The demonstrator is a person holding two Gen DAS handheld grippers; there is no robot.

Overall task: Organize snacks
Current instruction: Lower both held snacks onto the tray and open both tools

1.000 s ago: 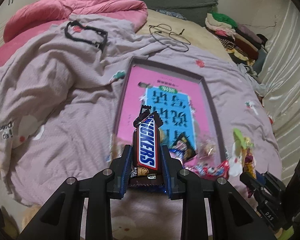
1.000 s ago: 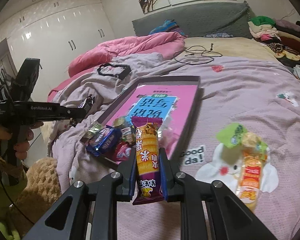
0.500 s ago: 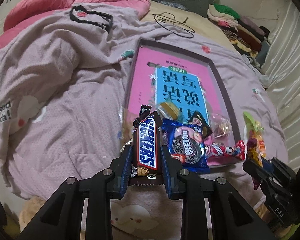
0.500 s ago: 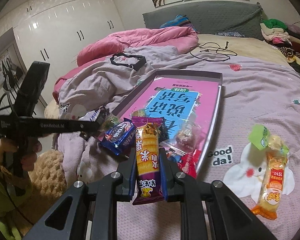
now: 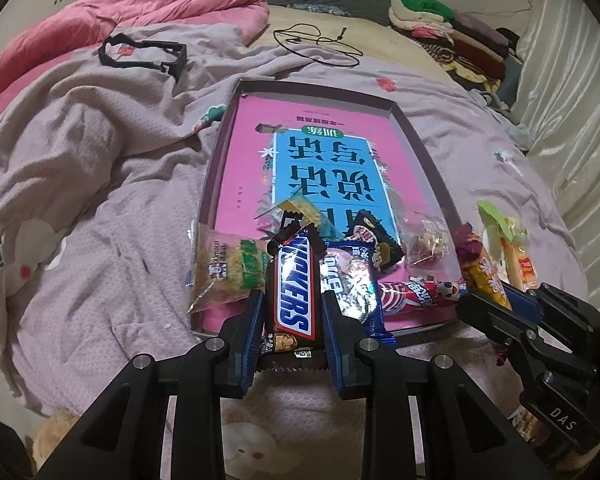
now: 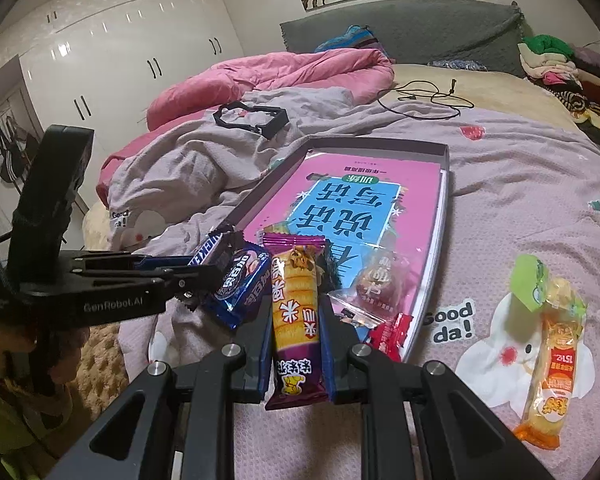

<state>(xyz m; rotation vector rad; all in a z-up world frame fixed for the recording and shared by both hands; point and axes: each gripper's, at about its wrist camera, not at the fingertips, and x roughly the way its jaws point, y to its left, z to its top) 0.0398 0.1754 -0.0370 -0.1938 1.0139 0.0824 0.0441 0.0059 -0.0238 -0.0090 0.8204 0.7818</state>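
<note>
I have the left tongs (image 5: 294, 312) clamped on a chocolate bar (image 5: 296, 292), gripped near its lower end so the rest sticks out ahead, ready to set down among the others. It hangs over the near end of the tray (image 5: 420, 144), which lies on the bed (image 5: 100, 200) toward its foot edge. The right tongs (image 6: 296, 334) are closed just as tightly on a purple-and-orange snack bar (image 6: 296, 312), held the same way, just short of the tray's near end. I judge both are on their way into the tray, where the pile gathers at the near end: a blue cookie pack (image 5: 352, 280), a green-labelled cracker pack (image 5: 224, 268), a clear bag with a small cake (image 5: 426, 242) and a red packet (image 5: 416, 294). One yellow snack with a green tab (image 6: 548, 360) lies apart on the bedcover to the right of the tray, not yet collected. The tray's far half is bare but for the pink-and-blue printed sheet lining it. The bed is soft and rumpled, covered in a lilac blanket with a pink quilt (image 6: 280, 76) bunched toward the head, a black frame (image 6: 252, 120) and a cable (image 6: 432, 100) lying on it. White wardrobes (image 6: 120, 52) stand along the left wall, and folded clothes (image 6: 552, 60) are stacked at the far right corner.
</note>
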